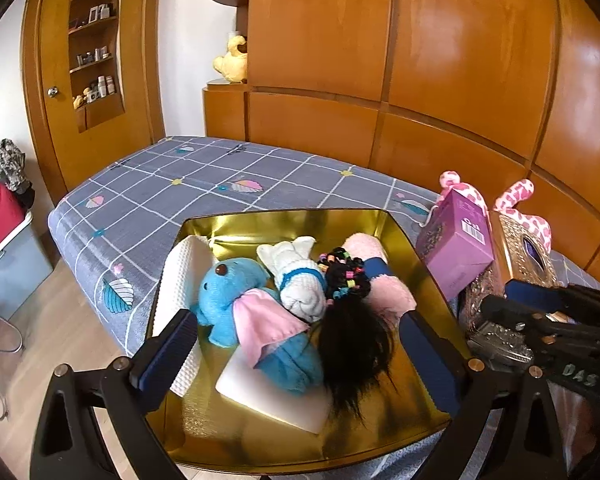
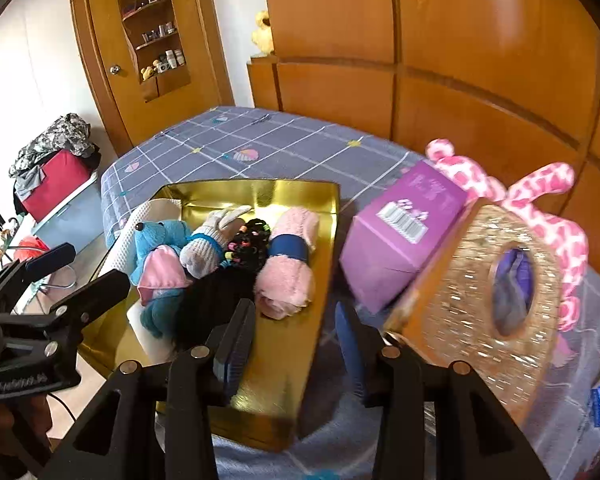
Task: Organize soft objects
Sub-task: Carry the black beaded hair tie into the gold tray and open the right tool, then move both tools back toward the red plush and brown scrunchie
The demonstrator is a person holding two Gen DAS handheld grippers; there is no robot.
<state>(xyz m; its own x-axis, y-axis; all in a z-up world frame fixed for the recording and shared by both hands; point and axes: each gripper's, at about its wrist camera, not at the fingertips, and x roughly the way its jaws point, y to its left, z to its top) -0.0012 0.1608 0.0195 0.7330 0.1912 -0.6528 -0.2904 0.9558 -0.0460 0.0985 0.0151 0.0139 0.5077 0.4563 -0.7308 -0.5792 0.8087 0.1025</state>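
Observation:
A gold tray lies on the bed and holds a blue plush toy, a white rolled sock toy, a black hairpiece with coloured bands, a pink towel roll and a white waffle cloth. My left gripper hovers open over the tray, its fingers wide on either side of the toys. My right gripper is open too, with the tray's right rim between its fingers, untouched by the pads.
Right of the tray stand a purple box, a glittery gold tissue box and a pink spotted plush. Wooden wardrobe panels rise behind the bed. A red box with clothes sits on the floor at left.

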